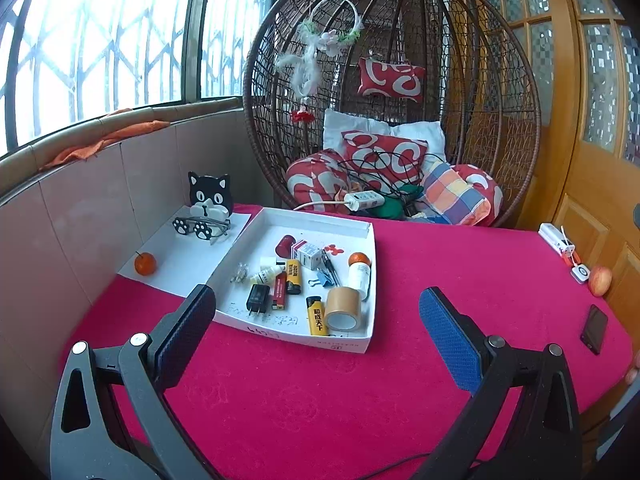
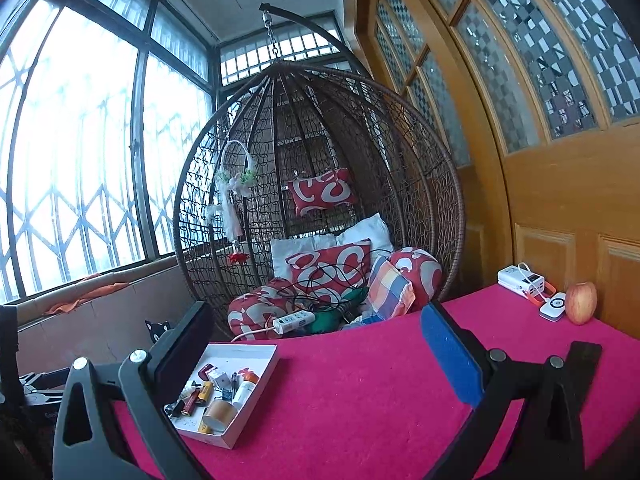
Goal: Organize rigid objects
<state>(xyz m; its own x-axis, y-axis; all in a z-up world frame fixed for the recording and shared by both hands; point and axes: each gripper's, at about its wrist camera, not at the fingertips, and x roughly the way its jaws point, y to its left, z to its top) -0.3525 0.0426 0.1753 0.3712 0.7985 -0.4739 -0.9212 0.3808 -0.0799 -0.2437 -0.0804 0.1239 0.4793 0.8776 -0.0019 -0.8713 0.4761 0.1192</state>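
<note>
1. Both pairs of fingers stand spread wide with nothing between them. The left gripper (image 1: 316,316) hangs above the pink tablecloth (image 1: 320,400), its black pad (image 1: 184,332) at 9 o'clock and its blue pad (image 1: 450,340) at 3 o'clock in the left wrist view.
2. The right gripper (image 2: 316,348) is likewise agape and empty, raised over the same cloth.
3. A shallow white tray (image 1: 362,340) lies on the cloth just ahead of the left gripper, toward 12 o'clock, and holds the small rigid things.
4. Inside the tray, near its front edge, a roll of brown tape (image 1: 343,308) touches a yellow lighter (image 1: 316,316); a black plug adapter (image 1: 257,298) and a red lighter (image 1: 281,290) lie at the tray's 8 o'clock.
5. Farther back in the tray are a white bottle with an orange cap (image 1: 359,270), a small white carton (image 1: 308,255), a pen (image 1: 331,267) and a dark red cylinder (image 1: 285,246).
6. Left of the tray, at 10 o'clock, a white sheet (image 1: 180,264) carries a small orange fruit (image 1: 145,263) and a black cat-shaped holder (image 1: 210,200) with glasses.
7. At 3 o'clock, along the cloth's far right edge by the wooden door, sit an apple (image 1: 600,280), a white power bank (image 1: 554,240) and a dark phone (image 1: 594,329).
8. A wicker egg chair (image 1: 500,80) with red cushions stands behind the table at 12 o'clock.
</note>
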